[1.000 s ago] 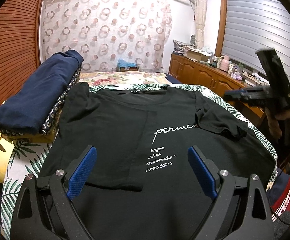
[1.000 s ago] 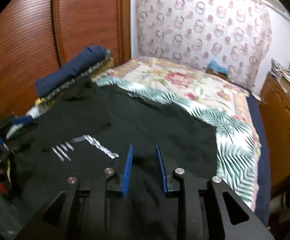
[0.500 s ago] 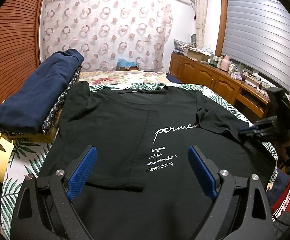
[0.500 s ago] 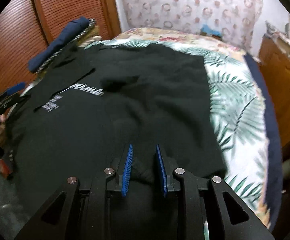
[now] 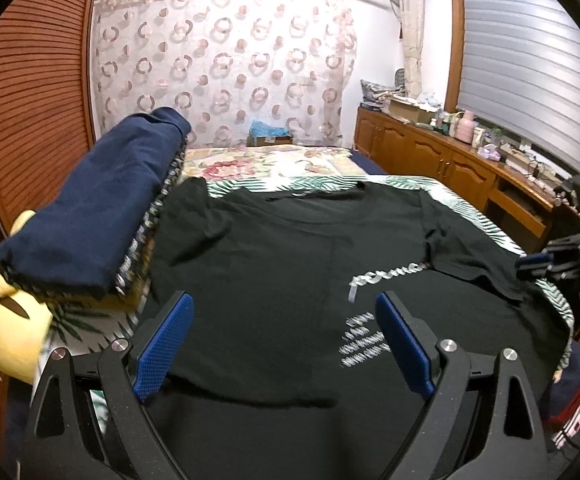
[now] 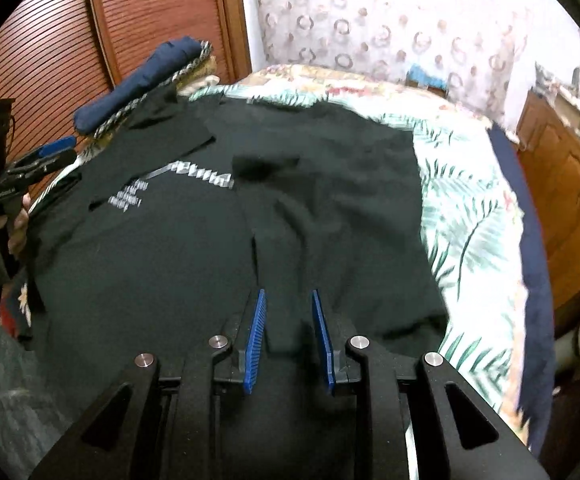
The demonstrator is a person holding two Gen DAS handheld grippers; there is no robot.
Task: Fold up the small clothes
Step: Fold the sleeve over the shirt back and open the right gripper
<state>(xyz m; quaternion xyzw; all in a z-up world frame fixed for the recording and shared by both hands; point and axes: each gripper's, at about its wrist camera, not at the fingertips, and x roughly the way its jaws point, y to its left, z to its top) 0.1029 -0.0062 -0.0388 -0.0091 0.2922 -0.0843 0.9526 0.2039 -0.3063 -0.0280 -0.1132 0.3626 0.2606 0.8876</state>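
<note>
Shirt (image 5: 274, 280): spread on the bed (image 6: 473, 200).
Left gripper (image 5: 286, 340): wide open, empty.
Right gripper (image 6: 288, 340): narrow gap, hold unclear.
Advice: I'd pinch the side edge cleanly.

Black T-shirt (image 5: 274, 264): matt soft cloth, faint creases; white print on the chest looks flat, slightly shiny. Folded navy garment (image 5: 90, 216): matt knit cloth, smooth. Bedspread (image 6: 465, 216): printed cloth, leaf pattern, matt. Left gripper (image 5: 284, 320): black matt plastic frame, bright metal pins, blue pads with fine ribbed texture. Right gripper (image 6: 288, 320): same build. Louvred doors (image 5: 30, 80): reddish wood, ribbed slats, low sheen. Cabinet (image 5: 429, 156): varnished wood, semi-gloss. Curtain (image 5: 226, 64): thin sheer cloth.
</note>
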